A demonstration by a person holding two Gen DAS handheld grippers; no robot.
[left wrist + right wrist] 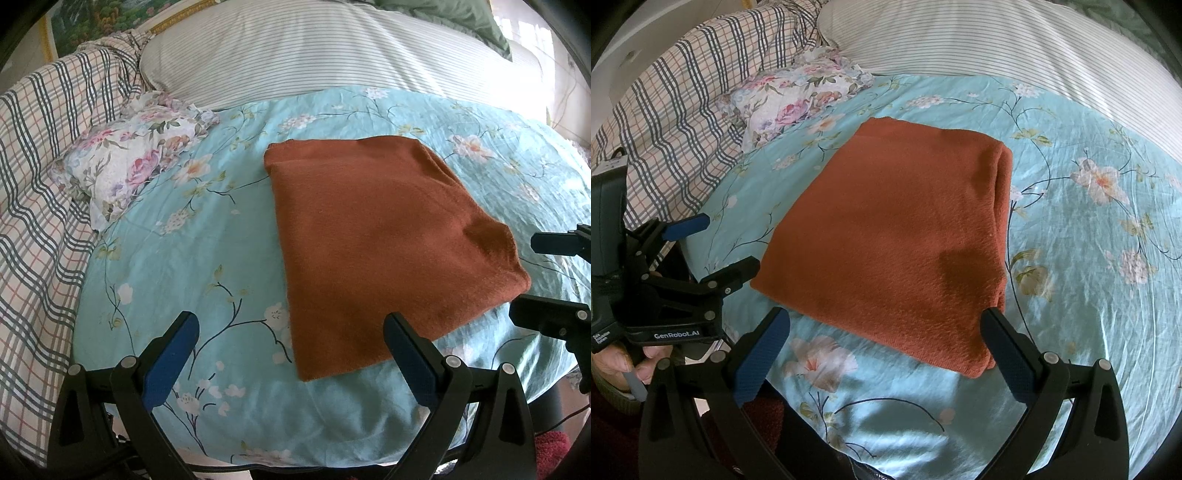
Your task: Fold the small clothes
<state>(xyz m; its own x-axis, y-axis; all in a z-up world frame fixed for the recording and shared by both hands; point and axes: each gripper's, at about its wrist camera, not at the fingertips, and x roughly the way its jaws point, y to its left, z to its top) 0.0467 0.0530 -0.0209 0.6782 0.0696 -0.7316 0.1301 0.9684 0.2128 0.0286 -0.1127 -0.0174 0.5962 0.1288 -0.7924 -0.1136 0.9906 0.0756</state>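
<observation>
A rust-orange cloth [376, 240] lies folded into a neat, flat shape on the bed [192, 258]. The bed has a light blue sheet with white flowers and thin dark branches on it. In the left wrist view the cloth sits near the middle and reaches toward 4 o'clock. In the right wrist view it sits in the middle, with its thick folded edge on the side toward 3 o'clock.

The left gripper [291, 354] hangs just above the near edge of the bed. Its jaws are wide apart and hold nothing. One near corner of the cloth lies between them, and I cannot tell if the right-side jaw touches the cloth. In the right wrist view this gripper shows at 9 o'clock, just beside a corner of the cloth, with a hand [626, 363] holding its handle.

The right gripper [886, 350] is also wide apart and holds nothing. The near edge of the cloth lies between its jaws. In the left wrist view this gripper peeks in at 3 o'clock, close to a corner of the cloth.

A small flowery pillow [129, 162] lies at 10 o'clock, well apart from the cloth. Beside it is a checked blanket [40, 184]. A big striped pillow [314, 51] lies at 12 o'clock.
</observation>
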